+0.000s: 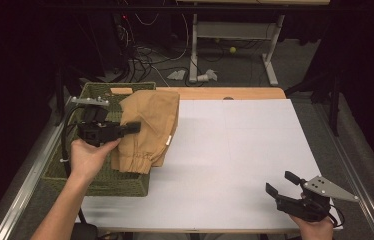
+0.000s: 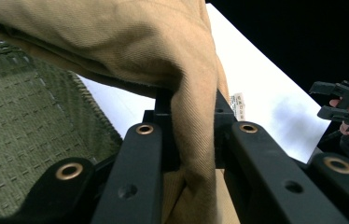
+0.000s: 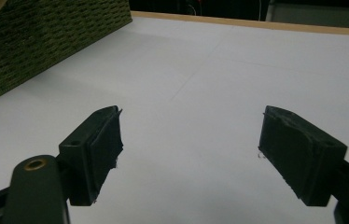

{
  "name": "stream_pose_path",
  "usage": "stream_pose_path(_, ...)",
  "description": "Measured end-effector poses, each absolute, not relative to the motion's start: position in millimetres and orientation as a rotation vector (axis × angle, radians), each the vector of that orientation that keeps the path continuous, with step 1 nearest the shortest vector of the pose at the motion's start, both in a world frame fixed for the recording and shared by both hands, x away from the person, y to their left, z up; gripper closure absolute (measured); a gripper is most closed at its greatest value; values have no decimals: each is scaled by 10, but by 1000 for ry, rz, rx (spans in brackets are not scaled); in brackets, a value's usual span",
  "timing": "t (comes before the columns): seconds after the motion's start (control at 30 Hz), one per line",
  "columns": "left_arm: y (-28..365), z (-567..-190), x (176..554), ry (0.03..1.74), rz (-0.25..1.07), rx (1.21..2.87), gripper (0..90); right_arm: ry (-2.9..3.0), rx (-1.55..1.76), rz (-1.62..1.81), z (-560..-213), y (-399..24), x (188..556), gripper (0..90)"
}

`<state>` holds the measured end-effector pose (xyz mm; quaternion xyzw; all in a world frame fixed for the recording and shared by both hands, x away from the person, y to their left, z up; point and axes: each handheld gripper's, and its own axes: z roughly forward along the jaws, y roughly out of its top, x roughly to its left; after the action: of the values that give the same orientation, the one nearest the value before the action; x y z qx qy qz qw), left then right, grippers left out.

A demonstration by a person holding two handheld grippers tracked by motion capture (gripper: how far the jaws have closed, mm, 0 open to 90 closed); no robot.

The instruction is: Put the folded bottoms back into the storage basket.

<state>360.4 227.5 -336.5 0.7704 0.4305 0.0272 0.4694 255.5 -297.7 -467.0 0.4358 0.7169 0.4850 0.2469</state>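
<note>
A tan pair of shorts (image 1: 150,127) hangs half over the right rim of a green woven basket (image 1: 95,180) and half on the white table (image 1: 235,160). My left gripper (image 1: 134,127) is over the basket, pointing right, shut on a fold of the tan cloth (image 2: 191,135) that runs between its jaws. A white label (image 2: 238,105) shows on the garment. My right gripper (image 1: 281,183) rests at the table's near right corner, open with nothing between its fingers (image 3: 99,149). From the left gripper view, the right gripper (image 2: 345,105) is seen far off.
The basket (image 3: 37,42) stands along the table's left edge. A wooden strip (image 1: 225,93) borders the far edge of the table. Beyond it are a desk frame (image 1: 235,35) and cables on the floor.
</note>
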Motion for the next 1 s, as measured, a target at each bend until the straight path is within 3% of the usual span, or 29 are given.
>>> stream_pose_path(1.0, 2643, -3368, 3507, 1120, 114, 1830, 776, 1950, 1194, 1321, -4670, -2980, 2555, 221)
